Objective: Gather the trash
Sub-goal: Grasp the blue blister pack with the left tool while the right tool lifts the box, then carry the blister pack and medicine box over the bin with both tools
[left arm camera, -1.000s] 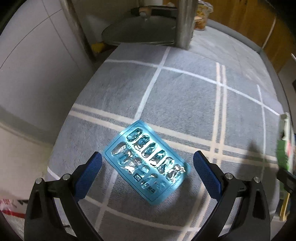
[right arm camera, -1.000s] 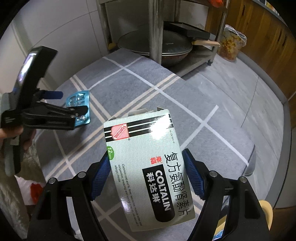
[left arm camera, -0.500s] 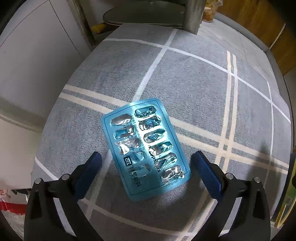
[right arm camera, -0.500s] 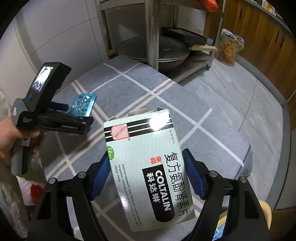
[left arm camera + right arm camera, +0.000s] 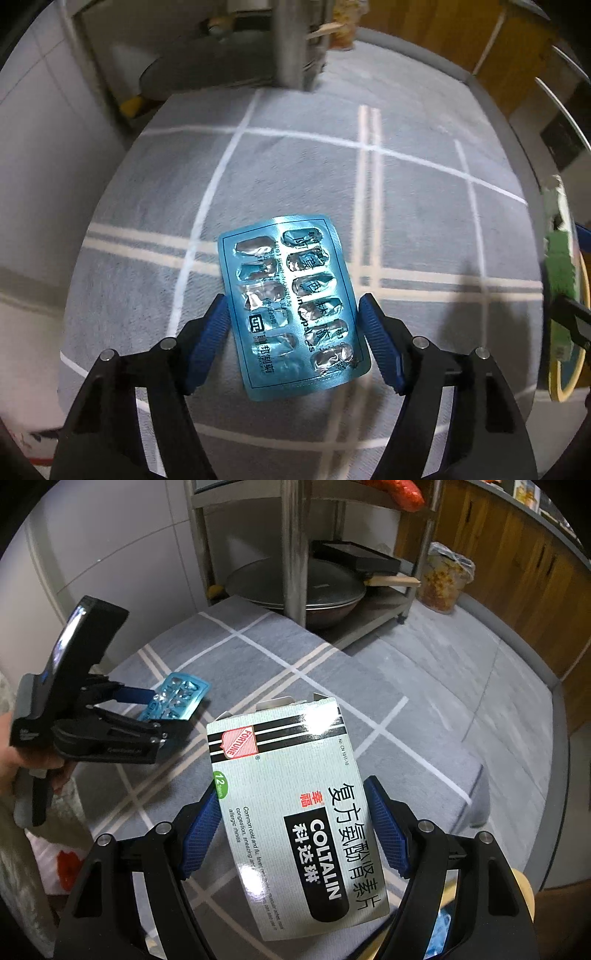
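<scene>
Big grey rug (image 5: 424, 221) with pale crossing stripes fills the floor here, running up to a metal rack (image 5: 295, 546) by the white tiled wall. On the rack's bottom shelf sits a wide dark wok (image 5: 295, 587), with a flat black pan (image 5: 356, 555) resting on its far edge, wooden handle poking out to the side. Wooden cabinets (image 5: 517, 572) line the far side, and there's a clear bag of something yellow-orange (image 5: 445, 579) on the floor in front of them.

Now the right gripper (image 5: 293, 823): its blue pads are pressed against both long sides of a white medicine box (image 5: 295, 812), black stripes across the top, "COLTALIN" on a black band, one end flap standing open. The box is clamped and held up over the rug, tilted.

Over on the left, the left gripper (image 5: 293, 332) has its blue pads right at both long edges of a blue blister pack (image 5: 291, 306). The foil pockets look crushed and emptied. From the right wrist view the pack (image 5: 177, 698) sits between the fingers and angles upward, clear of the rug, so it's gripped, with the person's hand (image 5: 11, 746) just visible behind the handle.

Down at the lower left edge, a white bag with red print (image 5: 59, 867) lies on the floor.
</scene>
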The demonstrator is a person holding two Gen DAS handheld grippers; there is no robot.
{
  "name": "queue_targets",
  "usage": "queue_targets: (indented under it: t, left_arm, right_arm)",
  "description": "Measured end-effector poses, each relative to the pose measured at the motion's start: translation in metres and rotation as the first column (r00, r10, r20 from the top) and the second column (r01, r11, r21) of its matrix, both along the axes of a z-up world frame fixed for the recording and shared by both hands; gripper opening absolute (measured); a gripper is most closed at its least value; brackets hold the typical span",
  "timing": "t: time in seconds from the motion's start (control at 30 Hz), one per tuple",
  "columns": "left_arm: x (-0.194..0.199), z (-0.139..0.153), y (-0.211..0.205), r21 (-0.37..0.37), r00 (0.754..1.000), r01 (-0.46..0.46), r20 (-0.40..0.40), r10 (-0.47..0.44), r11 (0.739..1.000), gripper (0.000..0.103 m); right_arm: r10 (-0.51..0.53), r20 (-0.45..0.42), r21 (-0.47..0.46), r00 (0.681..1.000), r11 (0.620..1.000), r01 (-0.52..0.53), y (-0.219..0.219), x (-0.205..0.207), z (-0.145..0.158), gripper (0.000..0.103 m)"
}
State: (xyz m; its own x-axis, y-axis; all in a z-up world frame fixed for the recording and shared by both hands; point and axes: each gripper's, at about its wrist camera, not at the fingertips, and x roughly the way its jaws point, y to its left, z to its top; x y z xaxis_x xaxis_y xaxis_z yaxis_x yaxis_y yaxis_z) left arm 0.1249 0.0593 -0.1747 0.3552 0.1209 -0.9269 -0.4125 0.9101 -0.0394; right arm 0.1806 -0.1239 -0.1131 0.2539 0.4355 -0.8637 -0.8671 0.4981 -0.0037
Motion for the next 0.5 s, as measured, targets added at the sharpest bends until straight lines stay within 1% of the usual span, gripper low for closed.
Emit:
queue_targets:
  t: [0.1,0.2,0.23,0.33,0.5]
  left_arm:
    - [-0.004,0.015,-0.015,0.020,0.998,0.052,0.034,-0.053,0.998,0.071]
    - [-0.006,0.027,-0.028,-0.002,0.993,0.095,0.072,-0.095,0.995,0.071]
    - [-0.006,0.035,-0.035,0.004,0.989,0.116,0.094,-0.116,0.993,0.071]
    - [-0.005,0.056,-0.051,0.045,0.973,0.172,0.151,-0.177,0.984,0.071]
    - [-0.012,0.084,-0.087,0.082,0.943,0.237,0.220,-0.250,0.968,0.071]
  right_arm:
    - [-0.046,0.014,0.011,0.999,0.999,0.046,-0.011,-0.004,0.011,0.076]
    - [-0.133,0.012,0.037,0.991,0.990,0.133,-0.029,-0.008,0.025,0.076]
    - [-0.155,0.012,0.044,0.988,0.987,0.155,-0.034,-0.009,0.028,0.076]
    - [-0.271,0.013,0.086,0.963,0.959,0.269,-0.058,-0.019,0.049,0.076]
    - [-0.391,0.035,0.133,0.920,0.914,0.383,-0.096,-0.048,0.073,0.076]
